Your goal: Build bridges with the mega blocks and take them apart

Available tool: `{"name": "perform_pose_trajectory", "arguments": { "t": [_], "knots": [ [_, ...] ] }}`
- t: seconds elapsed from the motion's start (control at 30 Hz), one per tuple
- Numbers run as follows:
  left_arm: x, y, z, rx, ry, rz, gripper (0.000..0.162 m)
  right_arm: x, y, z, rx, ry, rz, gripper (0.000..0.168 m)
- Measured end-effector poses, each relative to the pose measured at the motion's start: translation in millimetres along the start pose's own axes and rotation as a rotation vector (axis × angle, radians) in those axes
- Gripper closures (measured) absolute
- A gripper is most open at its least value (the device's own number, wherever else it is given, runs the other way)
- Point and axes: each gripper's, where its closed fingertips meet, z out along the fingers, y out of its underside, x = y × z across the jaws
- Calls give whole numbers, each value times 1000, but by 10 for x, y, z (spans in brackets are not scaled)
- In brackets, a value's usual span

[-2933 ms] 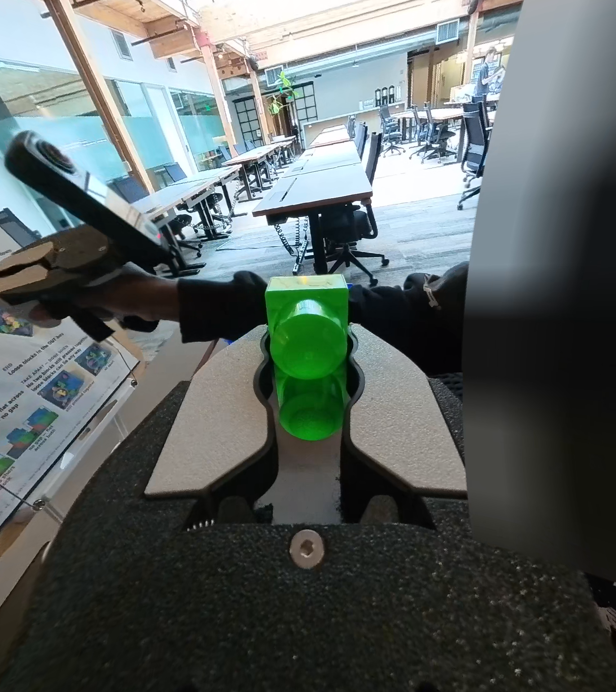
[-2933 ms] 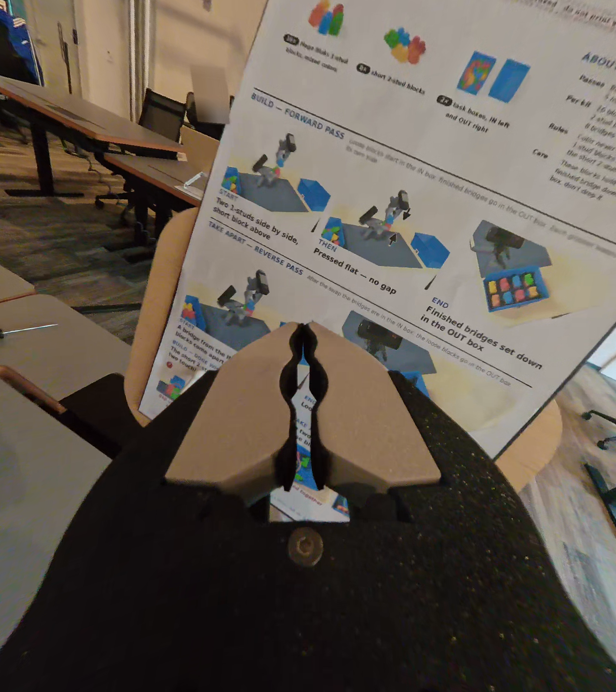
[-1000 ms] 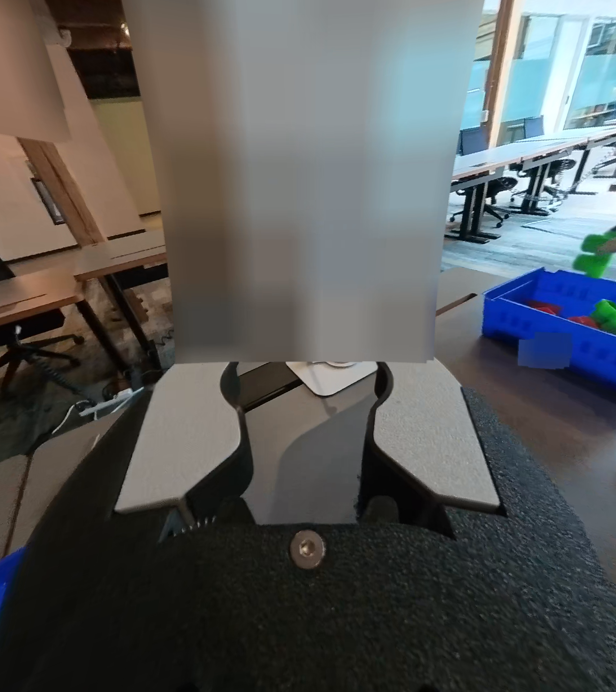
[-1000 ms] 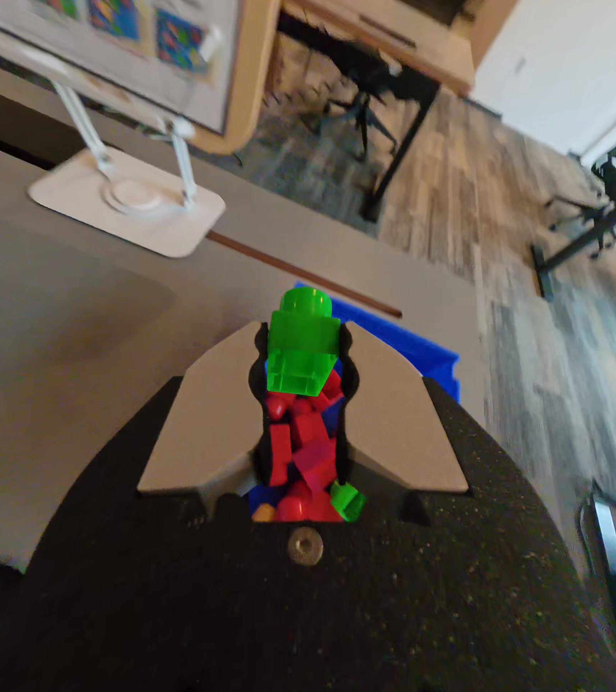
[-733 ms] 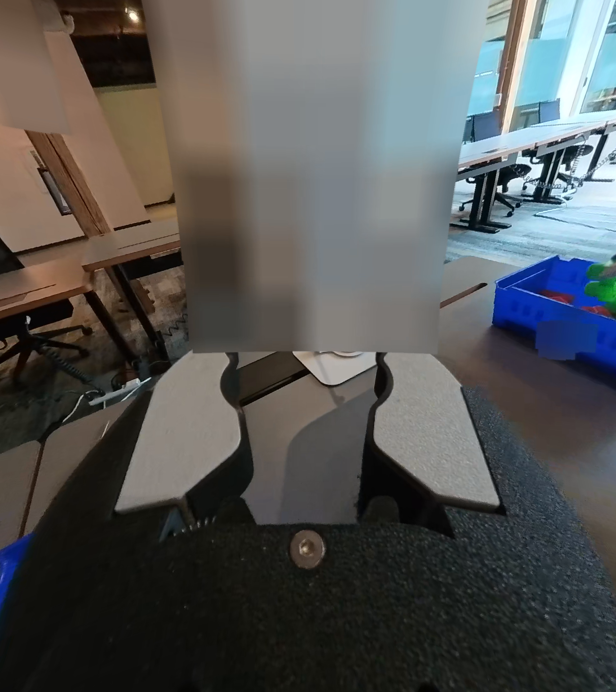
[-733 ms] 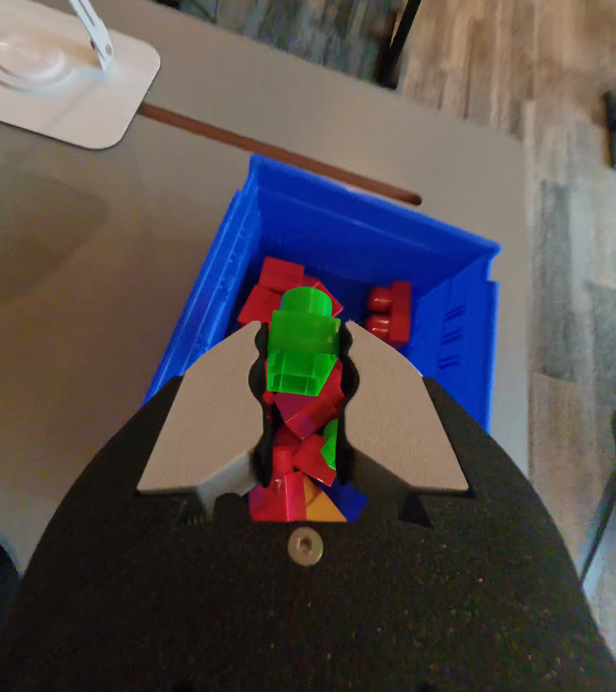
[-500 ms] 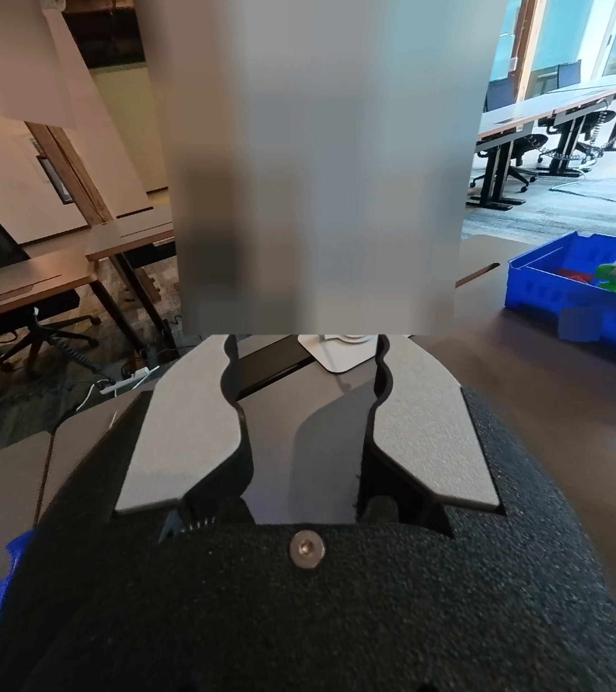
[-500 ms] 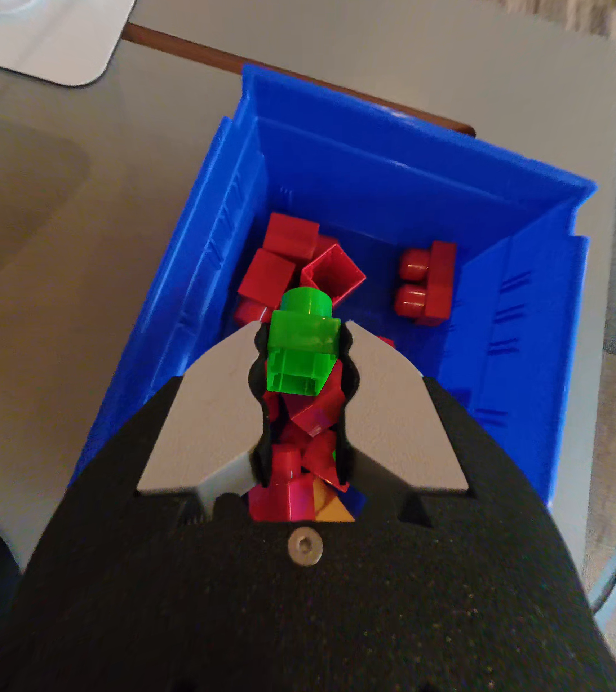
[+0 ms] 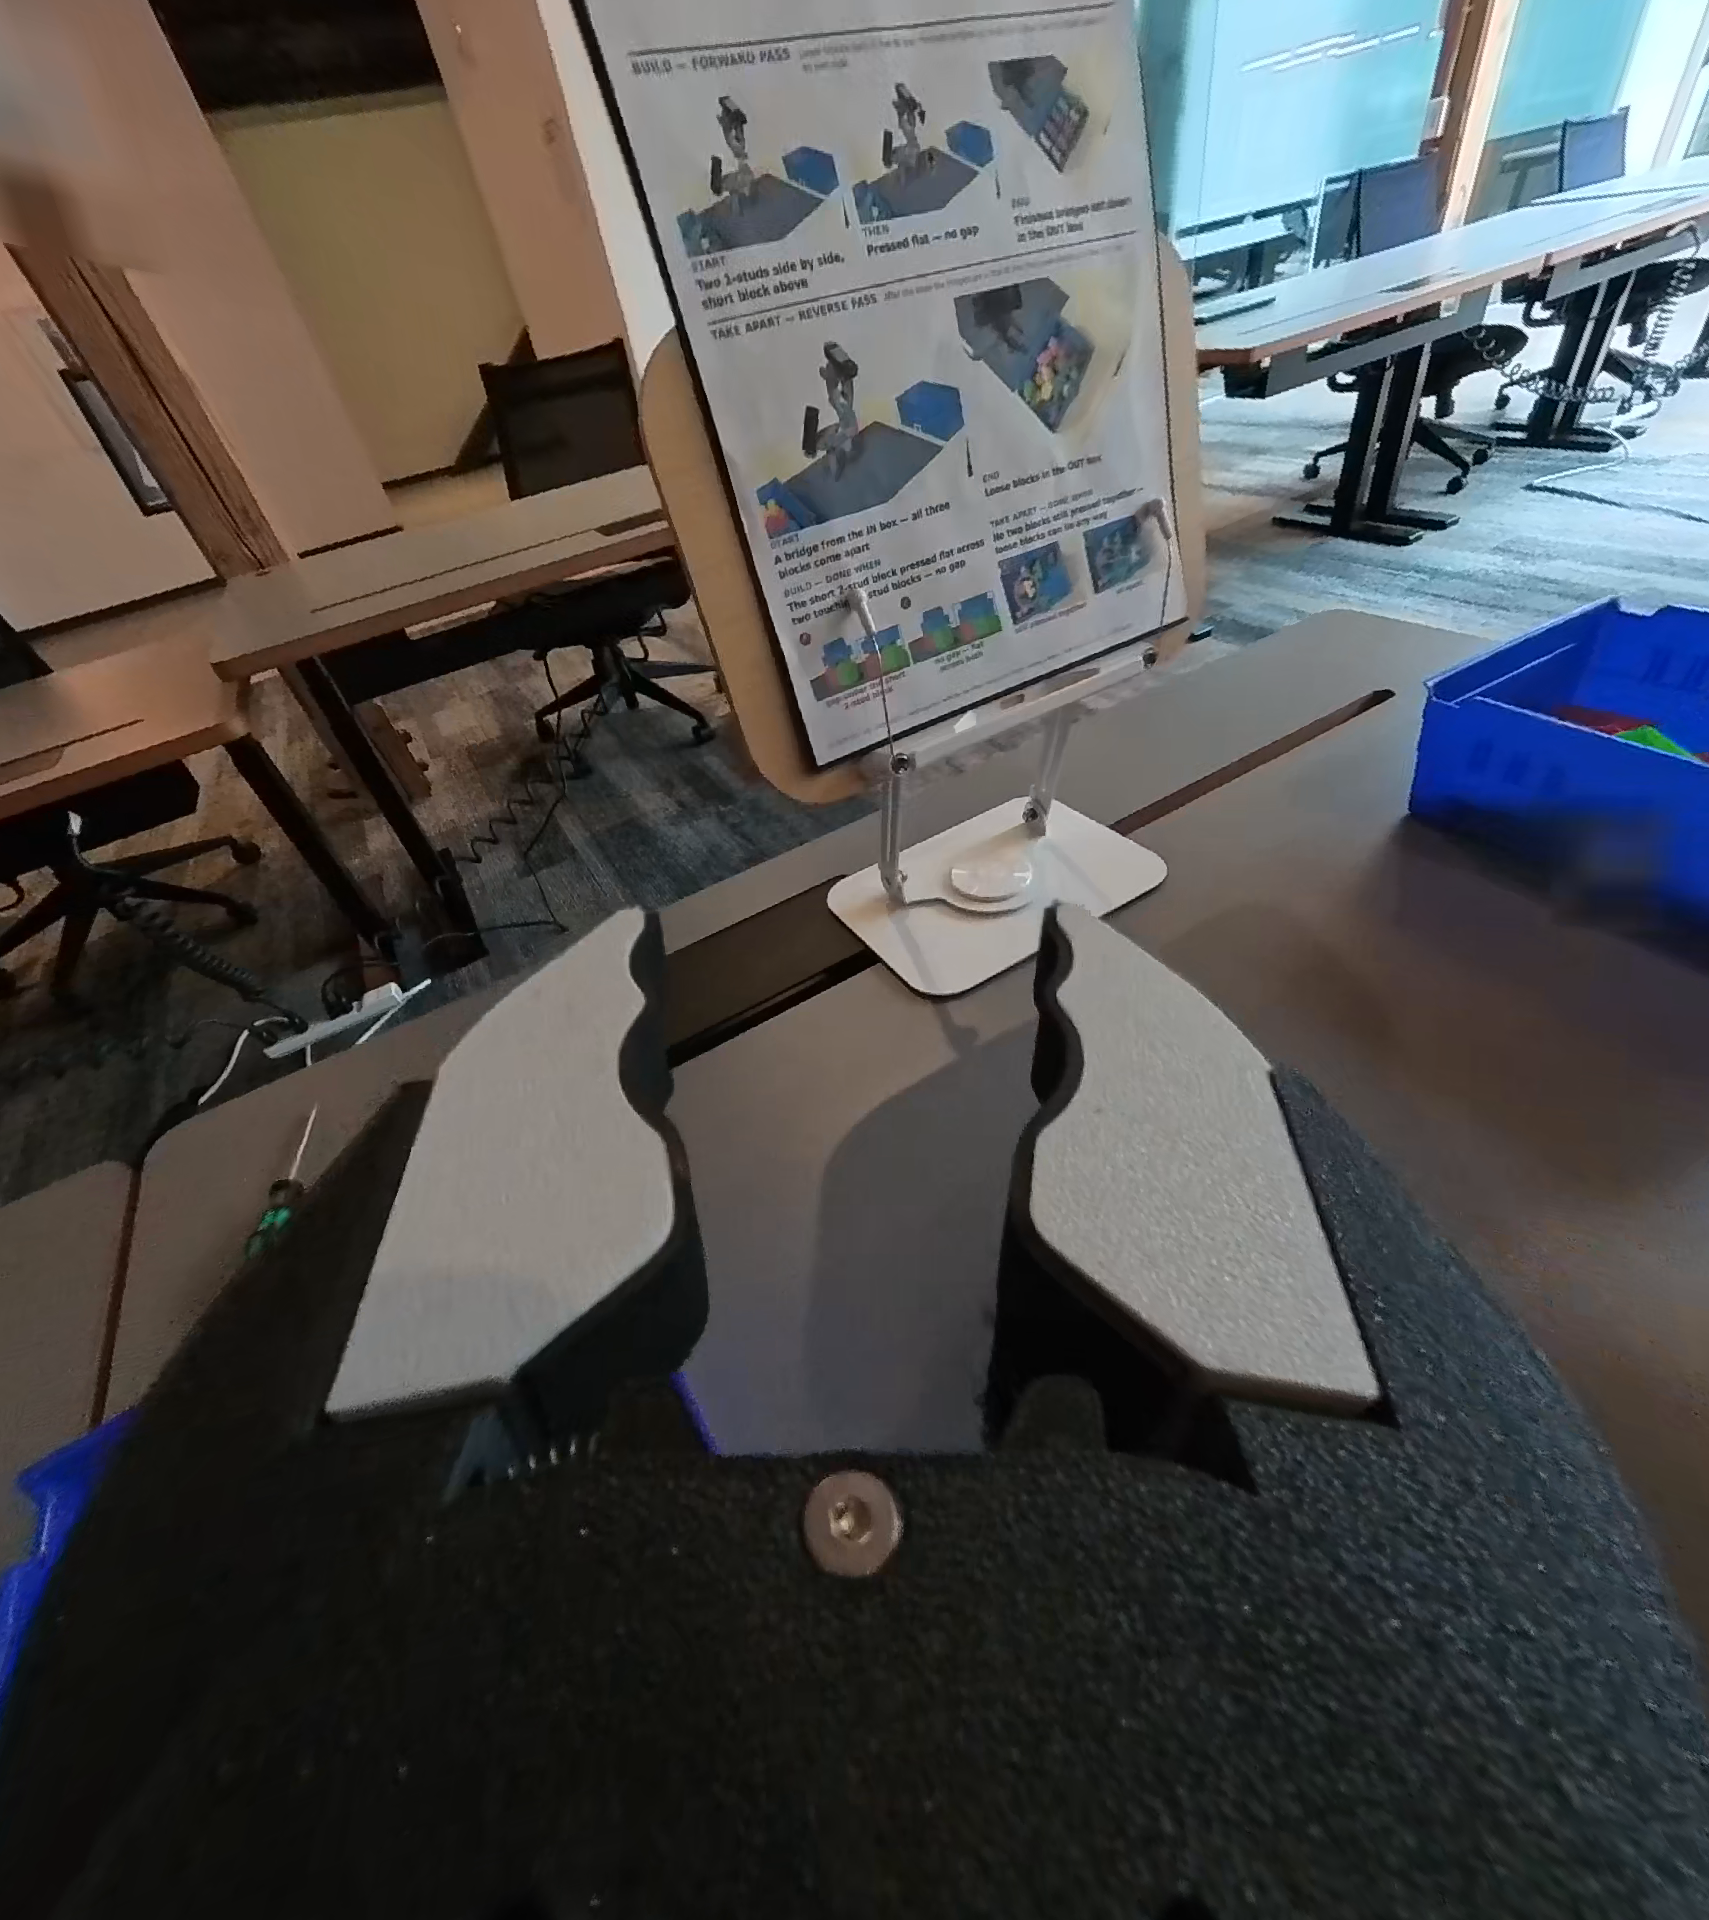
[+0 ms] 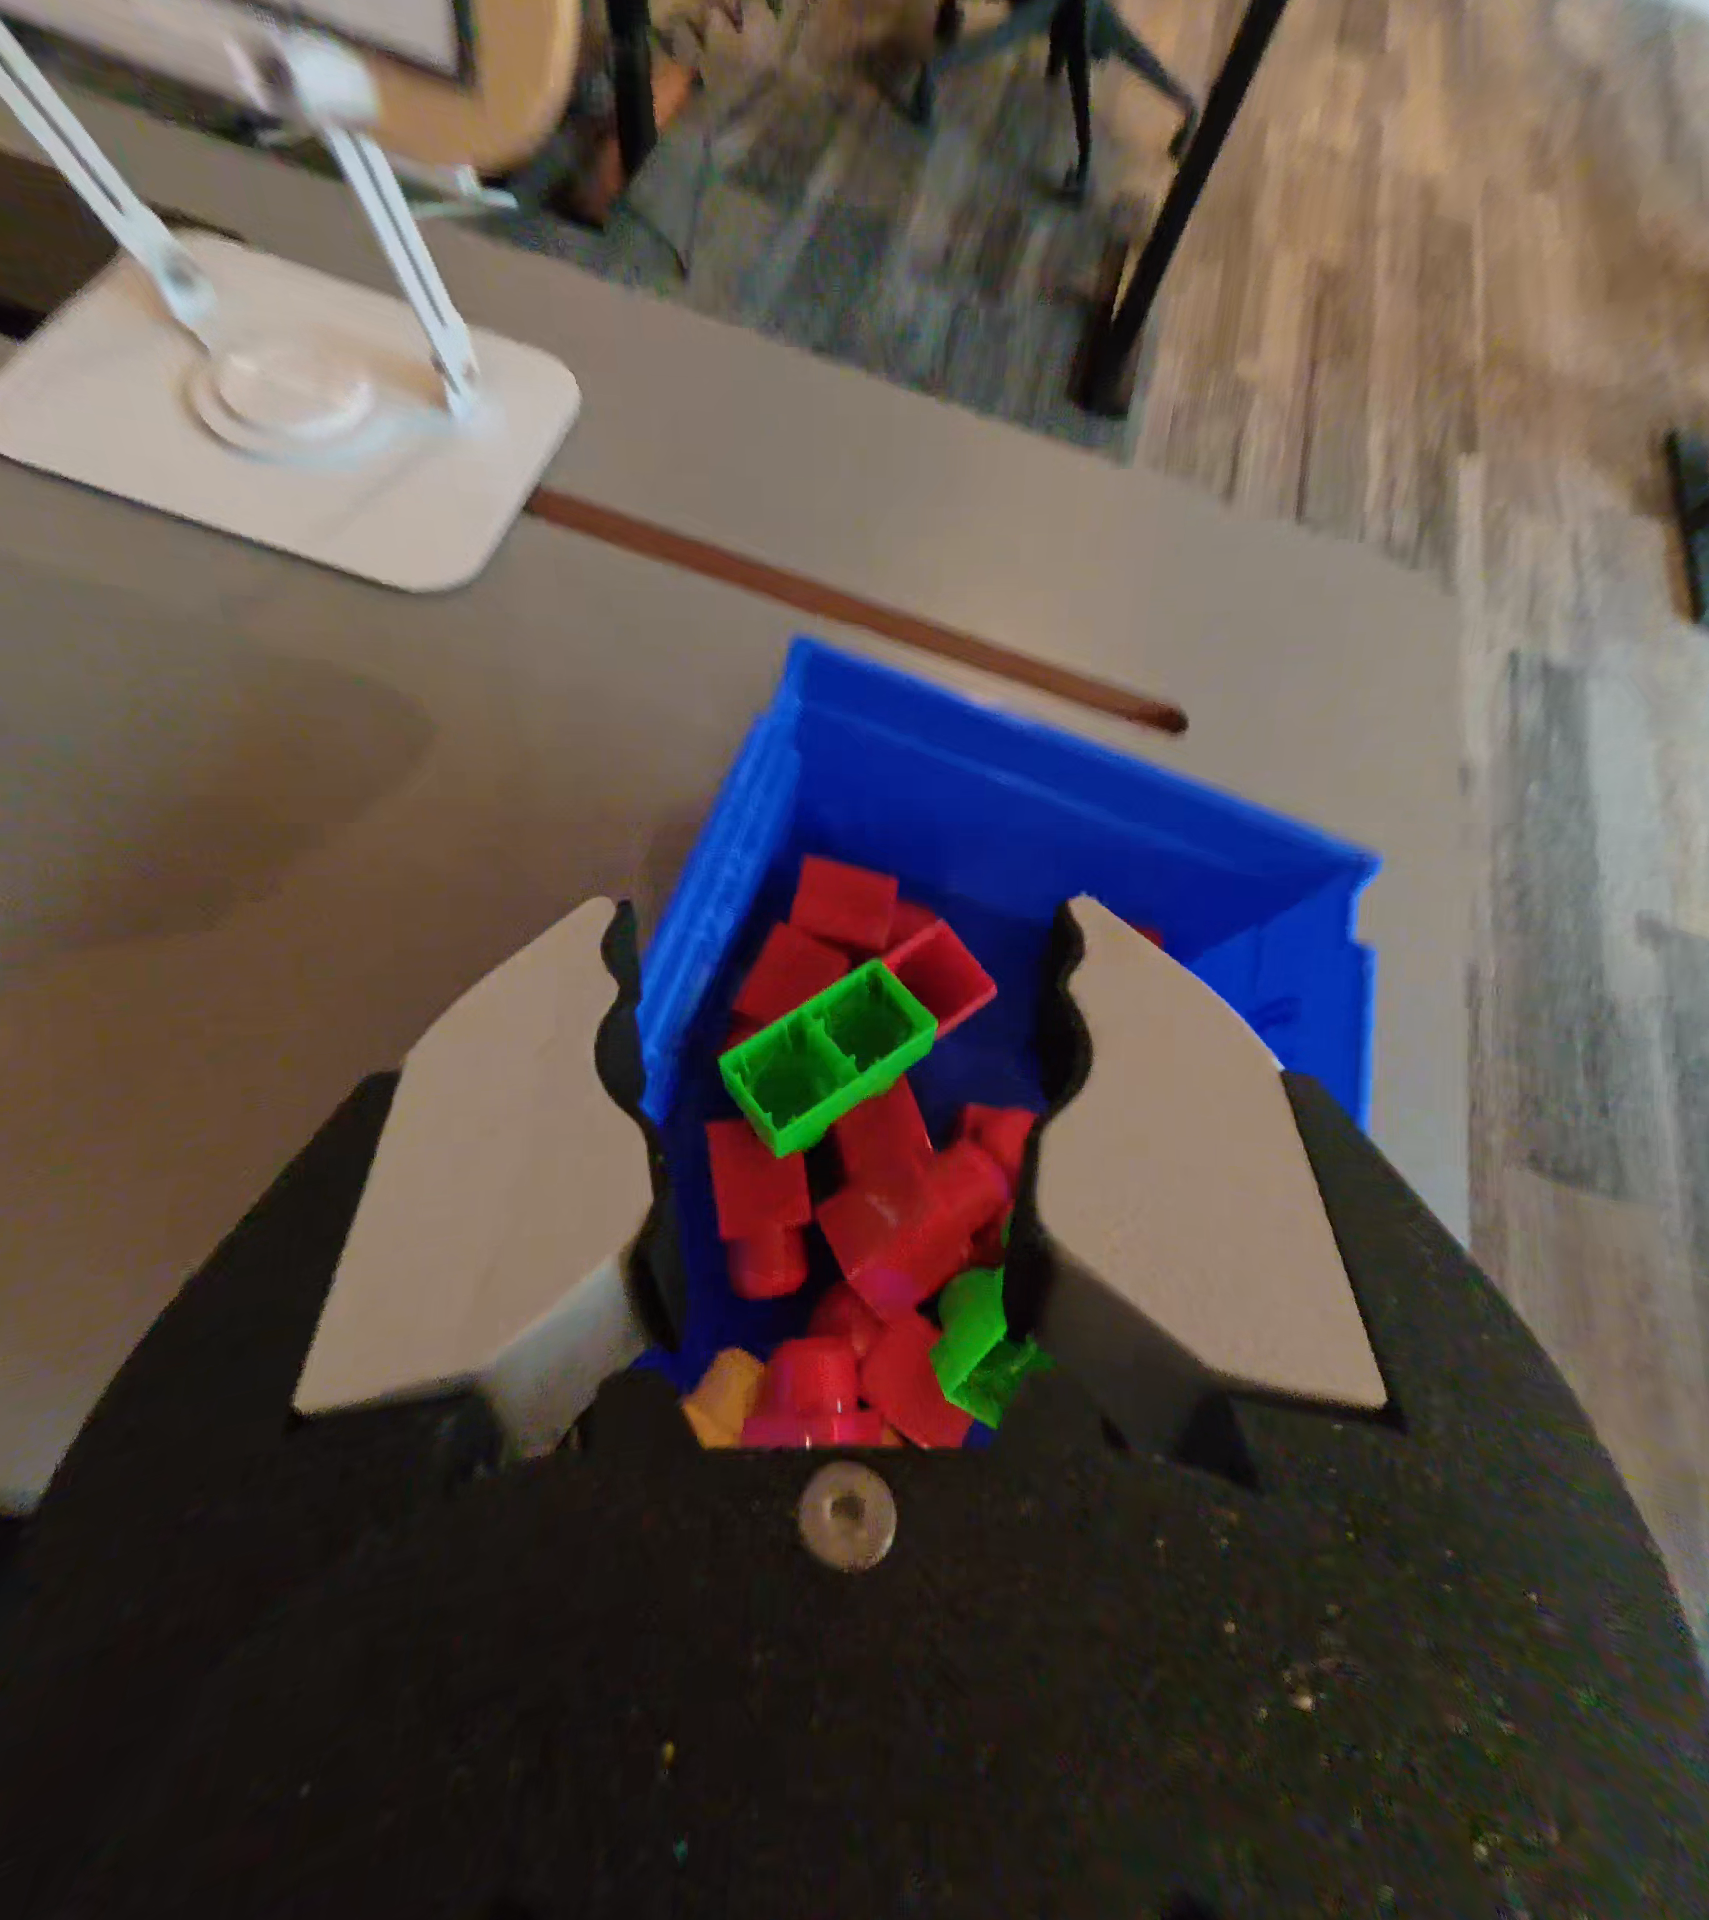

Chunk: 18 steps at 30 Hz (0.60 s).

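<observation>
My right gripper (image 10: 845, 925) is open and empty, hovering above a blue bin (image 10: 1058, 790) on the grey table. In the bin a green two-stud block (image 10: 829, 1055) lies hollow side up on several red blocks (image 10: 881, 1174); another green block (image 10: 980, 1340) and an orange one (image 10: 720, 1392) lie nearer me. My left gripper (image 9: 845, 930) is open and empty above the dark table. The same blue bin (image 9: 1556, 748) shows at the right edge of the left wrist view, with red and green blocks inside.
An instruction sheet (image 9: 933, 364) stands on a white stand (image 9: 995, 904) at the table's far edge; its base (image 10: 278, 416) shows in the right wrist view. A second blue bin's rim (image 9: 8, 1621) is under my left gripper. A small screwdriver (image 9: 284, 1195) lies at left. The table's right edge (image 10: 1452, 935) drops to floor. Left tips to right tips: about 60 cm. The green block (image 10: 980, 1340) is about 15 cm from my right fingertips.
My right gripper opened and let the green block fall into the blue bin, then rose a little. My left gripper stayed open and shifted slightly over the table.
</observation>
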Motion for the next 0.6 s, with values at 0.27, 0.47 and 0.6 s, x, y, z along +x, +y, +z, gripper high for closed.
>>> {"name": "perform_pose_trajectory", "arguments": {
  "t": [0.27,0.47,0.6],
  "knots": [
    [-292,218,-97,-70,-87,-32,93,-409,-611,-364,187,-13,-66,84],
    [-697,741,-238,-282,-228,-84,101,-561,-697,-432,277,-13,-94,88],
    [-875,1338,-338,-577,-296,-96,111,-525,-681,-445,290,4,-92,90]
  ]
}}
